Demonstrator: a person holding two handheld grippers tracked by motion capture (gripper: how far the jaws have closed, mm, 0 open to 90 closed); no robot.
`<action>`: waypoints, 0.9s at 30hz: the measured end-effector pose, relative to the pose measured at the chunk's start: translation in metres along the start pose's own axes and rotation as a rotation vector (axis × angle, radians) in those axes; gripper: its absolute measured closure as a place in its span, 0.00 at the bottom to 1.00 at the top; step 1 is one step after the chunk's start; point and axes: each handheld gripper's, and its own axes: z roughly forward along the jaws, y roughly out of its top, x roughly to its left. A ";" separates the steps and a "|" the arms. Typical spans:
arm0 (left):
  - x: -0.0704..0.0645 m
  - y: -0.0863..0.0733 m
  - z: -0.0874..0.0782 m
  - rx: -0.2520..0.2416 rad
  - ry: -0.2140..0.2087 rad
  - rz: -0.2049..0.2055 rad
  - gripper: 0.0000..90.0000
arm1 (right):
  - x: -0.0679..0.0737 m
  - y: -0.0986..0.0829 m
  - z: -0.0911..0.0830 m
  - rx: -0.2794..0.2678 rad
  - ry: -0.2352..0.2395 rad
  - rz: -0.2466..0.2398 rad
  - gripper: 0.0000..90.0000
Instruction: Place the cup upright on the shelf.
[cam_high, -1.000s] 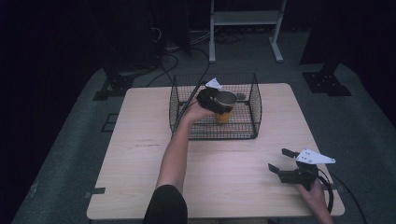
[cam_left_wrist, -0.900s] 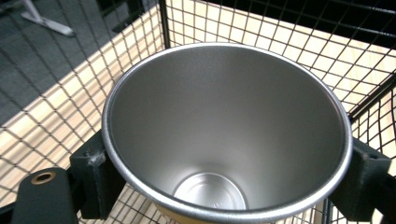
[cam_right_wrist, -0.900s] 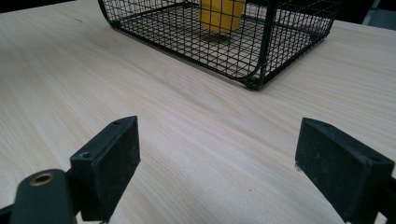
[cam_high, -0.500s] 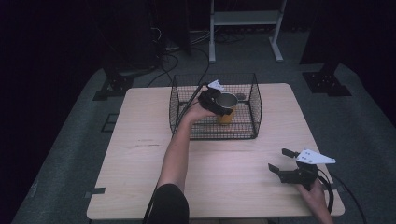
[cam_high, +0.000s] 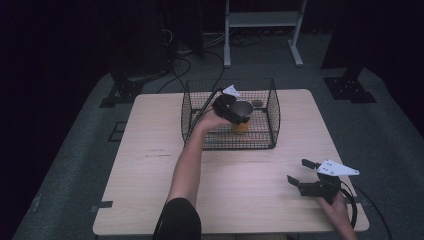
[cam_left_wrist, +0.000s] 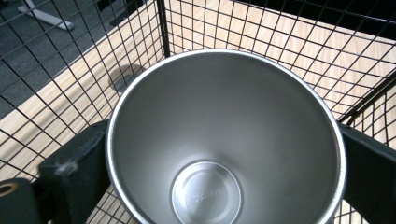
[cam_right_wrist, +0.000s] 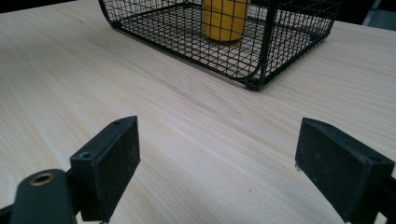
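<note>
1. High view: the left gripper (cam_high: 234, 111) is reached out over the black wire basket (cam_high: 272, 125), which stands on the far half of the wooden table (cam_high: 150, 165). Its jaws are clamped on a steel cup (cam_high: 242, 108), held with its mouth tipped toward the camera.
2. High view: the steel cup sits above the basket's interior, directly over a yellow container (cam_high: 242, 127) standing on the basket floor. Whether cup and container touch cannot be determined from this angle.
3. High view: the right gripper (cam_high: 303, 176) rests low at the near right corner of the table, well apart from the basket, jaws spread and holding nothing.
4. Left gripper view: the steel cup (cam_left_wrist: 224, 140) is seen from above its open mouth, with the round base visible inside. One black jaw presses against each side of the cup's wall. The wire basket (cam_left_wrist: 84, 56) mesh surrounds the cup, and the table (cam_left_wrist: 289, 37) shows through the mesh.
5. Right gripper view: the right gripper (cam_right_wrist: 215, 163) has both black pads wide apart with bare table (cam_right_wrist: 187, 107) between them. The wire basket (cam_right_wrist: 261, 51) stands ahead, and the yellow container (cam_right_wrist: 225, 18) is upright inside it.
</note>
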 end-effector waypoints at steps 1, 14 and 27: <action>0.000 0.000 -0.001 -0.002 0.005 0.001 0.02 | 0.000 0.000 0.000 0.000 0.000 0.000 0.14; -0.001 0.005 -0.007 -0.050 0.036 0.018 0.00 | 0.000 0.000 0.000 -0.001 0.001 0.003 0.14; -0.005 0.015 -0.021 -0.128 0.047 0.027 0.00 | -0.001 -0.001 -0.001 -0.015 0.007 0.012 0.14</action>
